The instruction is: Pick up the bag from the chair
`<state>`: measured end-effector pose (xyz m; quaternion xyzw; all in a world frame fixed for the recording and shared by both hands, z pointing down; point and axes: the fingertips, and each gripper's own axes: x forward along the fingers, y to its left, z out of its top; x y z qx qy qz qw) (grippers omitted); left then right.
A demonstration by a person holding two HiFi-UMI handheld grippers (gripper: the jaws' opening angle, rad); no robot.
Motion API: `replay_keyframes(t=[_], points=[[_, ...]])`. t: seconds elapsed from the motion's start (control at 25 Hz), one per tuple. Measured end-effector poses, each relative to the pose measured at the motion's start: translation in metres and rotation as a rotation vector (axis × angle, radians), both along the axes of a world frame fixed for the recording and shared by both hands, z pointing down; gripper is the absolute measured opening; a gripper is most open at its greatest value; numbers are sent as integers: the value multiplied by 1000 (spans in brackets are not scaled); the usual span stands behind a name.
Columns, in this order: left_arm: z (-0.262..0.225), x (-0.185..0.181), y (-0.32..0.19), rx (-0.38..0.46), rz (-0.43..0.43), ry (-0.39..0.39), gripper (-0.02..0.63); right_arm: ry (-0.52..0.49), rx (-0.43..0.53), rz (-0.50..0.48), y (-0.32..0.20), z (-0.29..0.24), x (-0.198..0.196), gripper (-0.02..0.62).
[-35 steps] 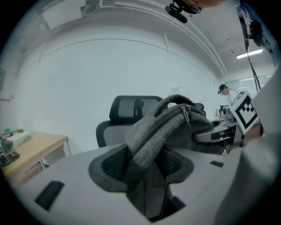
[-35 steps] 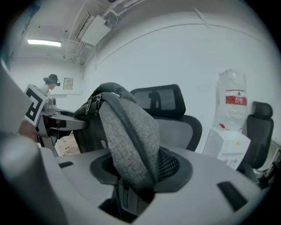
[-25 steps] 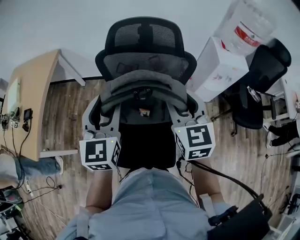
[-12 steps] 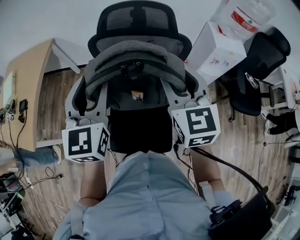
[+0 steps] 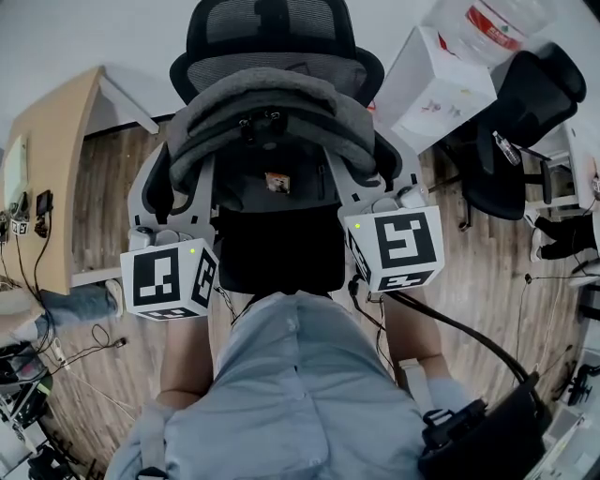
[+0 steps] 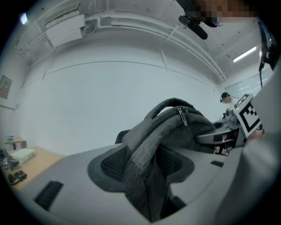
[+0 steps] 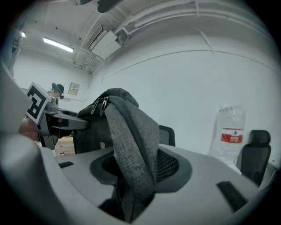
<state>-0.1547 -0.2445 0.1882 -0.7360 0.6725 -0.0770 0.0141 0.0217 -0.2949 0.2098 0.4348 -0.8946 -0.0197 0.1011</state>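
The grey fabric bag (image 5: pixel 270 120) hangs above the black mesh chair (image 5: pixel 272 33), whose seat (image 5: pixel 281 258) shows dark below it. My left gripper (image 5: pixel 178 183) is shut on the bag's left side and my right gripper (image 5: pixel 361 183) on its right side. In the left gripper view, a fold of the bag (image 6: pixel 145 171) is pinched between the jaws of the left gripper (image 6: pixel 147 193), with the top handle and zip pulls (image 6: pixel 182 115) above. The right gripper view shows the right gripper (image 7: pixel 131 189) clamped on a fold of the bag (image 7: pixel 131 145).
A wooden desk (image 5: pixel 56 178) with small devices stands at the left. A white box (image 5: pixel 436 94) with a water bottle (image 5: pixel 492 28) on top and a second black chair (image 5: pixel 511 150) stand at the right. Cables (image 5: pixel 56 366) trail over the wooden floor.
Both grippers have lifted the bag, which now sits higher and larger against the chair back. The left gripper has shifted out to the left.
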Motion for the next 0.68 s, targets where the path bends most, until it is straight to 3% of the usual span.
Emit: replay_keyframes(t=[0.68], points=[[0, 6, -3, 3, 11, 5, 213, 0, 1, 16, -1, -1, 7, 167]])
